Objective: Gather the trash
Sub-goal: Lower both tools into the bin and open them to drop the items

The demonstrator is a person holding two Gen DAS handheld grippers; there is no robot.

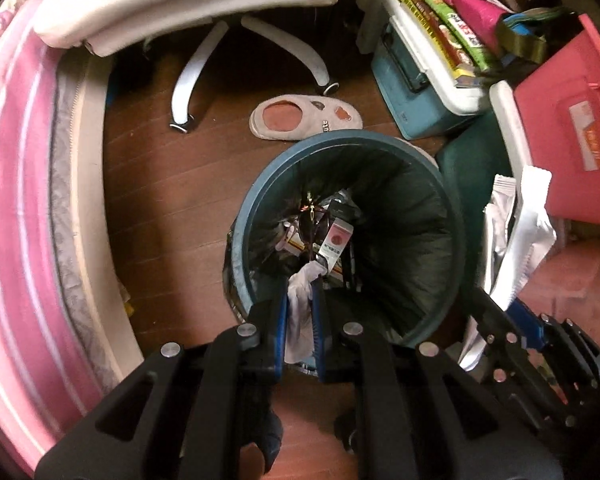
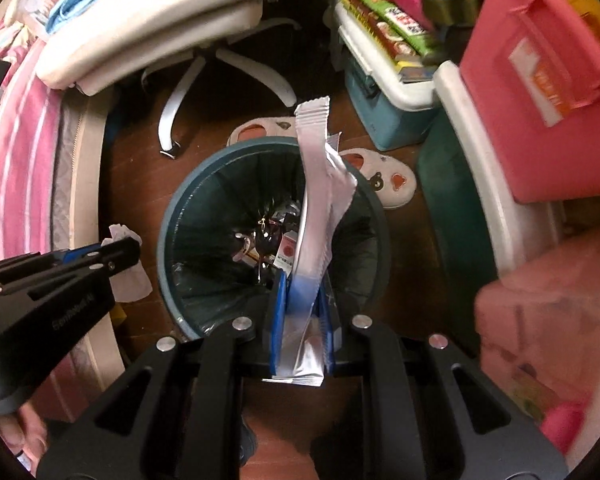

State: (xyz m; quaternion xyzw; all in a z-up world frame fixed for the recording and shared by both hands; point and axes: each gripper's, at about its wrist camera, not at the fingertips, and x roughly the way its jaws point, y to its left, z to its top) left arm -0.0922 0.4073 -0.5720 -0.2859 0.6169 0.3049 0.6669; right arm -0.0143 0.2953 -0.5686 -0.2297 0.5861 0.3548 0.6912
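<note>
A round teal trash bin [image 1: 260,184] with a dark liner stands on the wooden floor, with several wrappers and a small carton inside; it also shows in the right wrist view [image 2: 172,216]. My left gripper [image 1: 303,280] is shut on a crumpled white tissue [image 1: 300,312] and holds it over the bin's near rim. My right gripper [image 2: 303,280] is shut on silver foil wrappers [image 2: 316,200] that stand up over the bin. The right gripper with the wrappers [image 1: 520,232] shows at the right of the left wrist view; the left gripper with the tissue [image 2: 128,268] shows at the left of the right wrist view.
A white swivel chair [image 1: 204,60] stands behind the bin. A slipper [image 1: 304,116] lies on the floor beyond it. A pink bed [image 1: 16,200] runs along the left. A blue box [image 1: 412,96], stacked packets and a pink bin [image 1: 568,120] crowd the right.
</note>
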